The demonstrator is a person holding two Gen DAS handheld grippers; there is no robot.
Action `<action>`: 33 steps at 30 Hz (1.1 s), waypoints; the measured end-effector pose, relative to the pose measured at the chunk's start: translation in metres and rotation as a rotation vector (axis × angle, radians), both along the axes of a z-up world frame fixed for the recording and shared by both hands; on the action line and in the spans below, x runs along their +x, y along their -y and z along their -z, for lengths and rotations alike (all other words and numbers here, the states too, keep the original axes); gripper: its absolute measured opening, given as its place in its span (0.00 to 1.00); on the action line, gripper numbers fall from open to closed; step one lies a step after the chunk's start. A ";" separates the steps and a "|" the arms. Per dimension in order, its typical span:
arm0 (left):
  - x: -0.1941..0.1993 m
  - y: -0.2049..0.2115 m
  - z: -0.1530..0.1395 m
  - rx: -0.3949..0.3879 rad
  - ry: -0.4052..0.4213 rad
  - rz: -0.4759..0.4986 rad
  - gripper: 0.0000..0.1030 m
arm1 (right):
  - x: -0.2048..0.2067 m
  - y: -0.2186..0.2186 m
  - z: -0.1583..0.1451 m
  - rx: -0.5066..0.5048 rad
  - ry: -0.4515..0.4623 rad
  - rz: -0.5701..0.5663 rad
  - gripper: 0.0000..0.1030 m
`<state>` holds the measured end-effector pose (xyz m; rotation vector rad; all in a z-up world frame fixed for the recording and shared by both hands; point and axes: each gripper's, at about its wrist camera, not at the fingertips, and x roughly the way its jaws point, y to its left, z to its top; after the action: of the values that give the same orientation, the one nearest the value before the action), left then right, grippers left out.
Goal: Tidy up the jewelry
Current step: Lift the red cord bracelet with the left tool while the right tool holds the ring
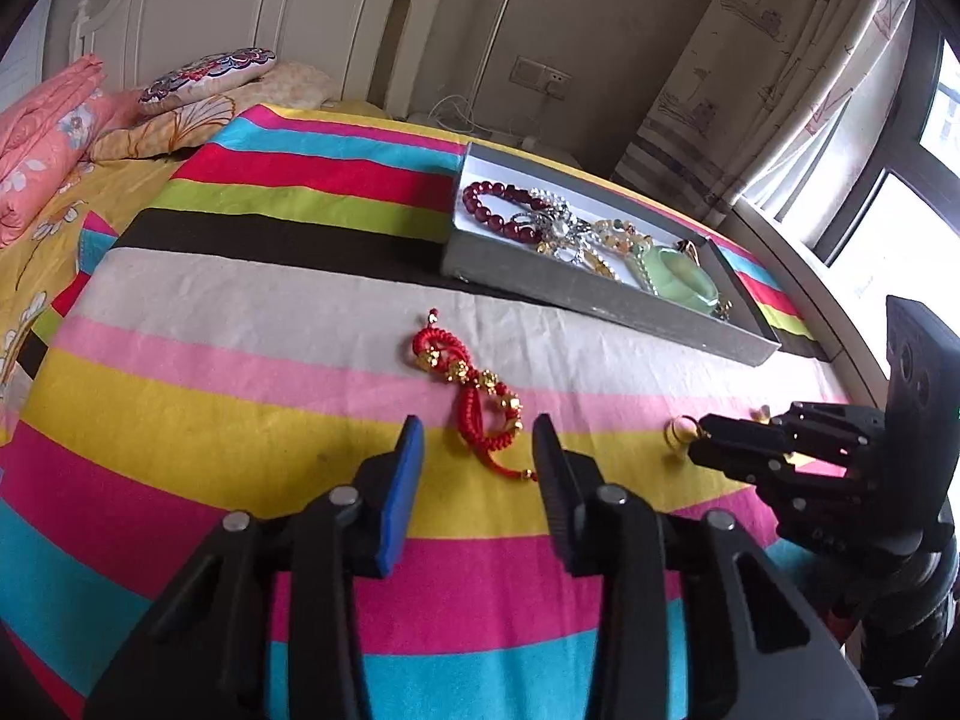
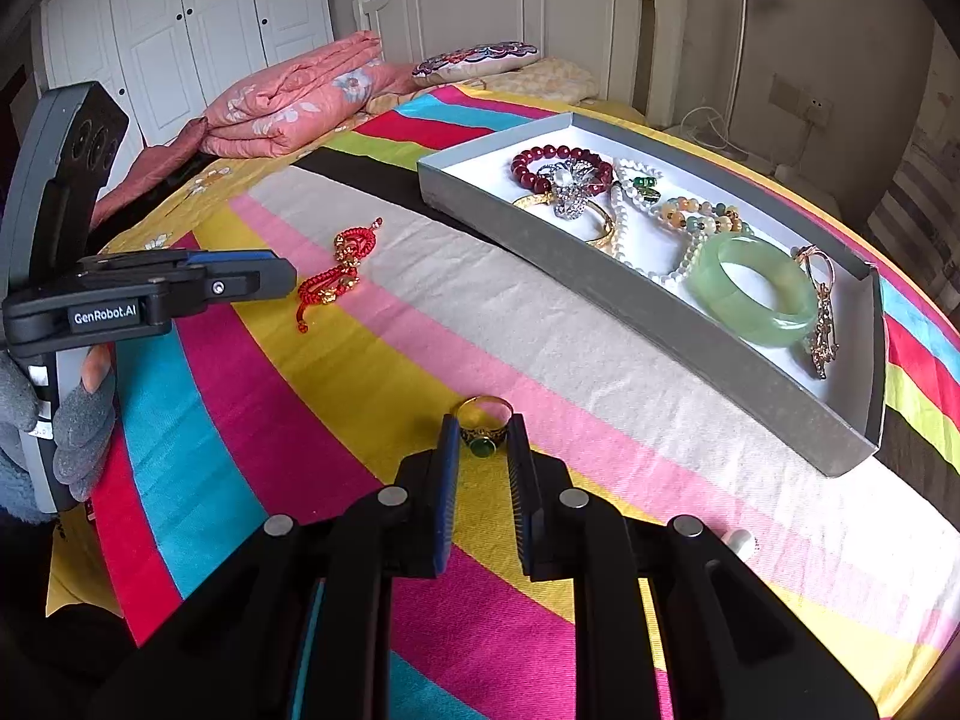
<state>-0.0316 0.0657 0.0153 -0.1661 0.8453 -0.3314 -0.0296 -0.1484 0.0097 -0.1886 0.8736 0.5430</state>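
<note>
White headboard (image 2: 516, 6), white wardrobe (image 2: 180, 18), curtained window (image 1: 900, 138).

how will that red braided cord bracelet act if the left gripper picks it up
The red cord bracelet lies in loose loops on the striped bedcover, so it will probably sag and dangle. Its gold beads likely weight the hanging part. A pinch on one strand from the left gripper should hold.
</note>
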 end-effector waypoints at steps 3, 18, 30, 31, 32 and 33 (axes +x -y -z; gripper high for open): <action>0.007 0.006 0.003 0.038 -0.013 -0.011 0.33 | 0.000 0.000 0.000 0.003 -0.001 -0.003 0.15; 0.021 0.013 0.008 0.099 -0.034 -0.021 0.15 | 0.000 0.000 0.001 -0.005 -0.004 0.002 0.16; 0.015 0.025 0.007 0.190 -0.013 -0.042 0.12 | -0.001 0.000 0.002 -0.014 0.001 0.002 0.16; 0.014 0.024 0.006 0.190 -0.011 -0.046 0.12 | -0.001 -0.001 0.002 -0.014 0.001 0.002 0.16; 0.014 0.024 0.006 0.190 -0.010 -0.052 0.09 | -0.001 0.000 0.002 -0.013 0.001 0.003 0.16; 0.013 0.023 0.006 0.190 -0.007 -0.063 0.09 | -0.001 0.000 0.002 -0.014 0.002 0.003 0.16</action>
<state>-0.0188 0.0430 0.0096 -0.0166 0.8720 -0.1905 -0.0304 -0.1479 0.0080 -0.2009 0.8760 0.5337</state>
